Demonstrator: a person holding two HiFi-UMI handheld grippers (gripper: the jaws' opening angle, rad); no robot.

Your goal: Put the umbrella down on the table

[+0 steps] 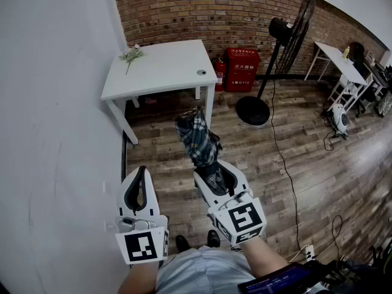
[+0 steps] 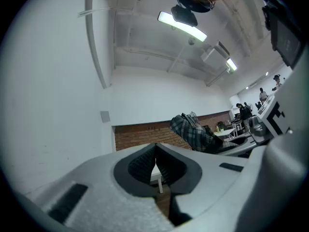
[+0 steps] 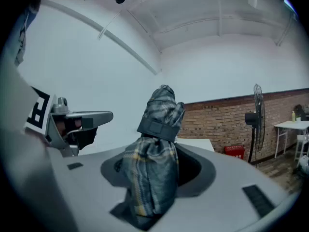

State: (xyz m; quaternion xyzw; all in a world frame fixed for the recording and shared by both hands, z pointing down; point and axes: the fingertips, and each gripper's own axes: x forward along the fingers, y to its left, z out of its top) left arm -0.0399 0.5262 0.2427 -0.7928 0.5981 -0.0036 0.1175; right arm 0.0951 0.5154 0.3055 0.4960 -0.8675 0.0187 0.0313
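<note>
Your shoes (image 1: 196, 241) show at the bottom of the head view, on the wooden floor (image 1: 275, 164), and just above them you hold both grippers side by side, marker cubes toward you.

Your left gripper (image 1: 143, 171) is clenched on nothing: in its own view the jaws meet at the tips, with only the oval gap behind them and no object inside.

Your right gripper (image 1: 215, 171) is grasping the umbrella (image 1: 196, 135) - a folded plaid one, grey-blue with pale yellow lines, wrapped by its strap. The jaws clamp the lower part of the bundle, and fabric bulges out on both sides of them in the right gripper view. The rest of it sticks out past the jaws, away from you and tilted a little to the left (the left gripper view catches it off to its right).

So the umbrella is in the air over the floor, not touching the table (image 1: 160, 71), which stands well ahead of you against the white wall (image 1: 55, 133). On that white tabletop lie a small sprig (image 1: 131, 54) near the far left corner and a little round object (image 1: 201, 72) near the right edge - I cannot tell what it is.

Beyond the table runs a brick wall (image 1: 184, 11), with a fire extinguisher (image 1: 220, 73) and a red cabinet (image 1: 242, 70) at its foot. A black standing fan (image 1: 288, 38) is to their right, and a white desk (image 1: 338, 60) stands farther right.
</note>
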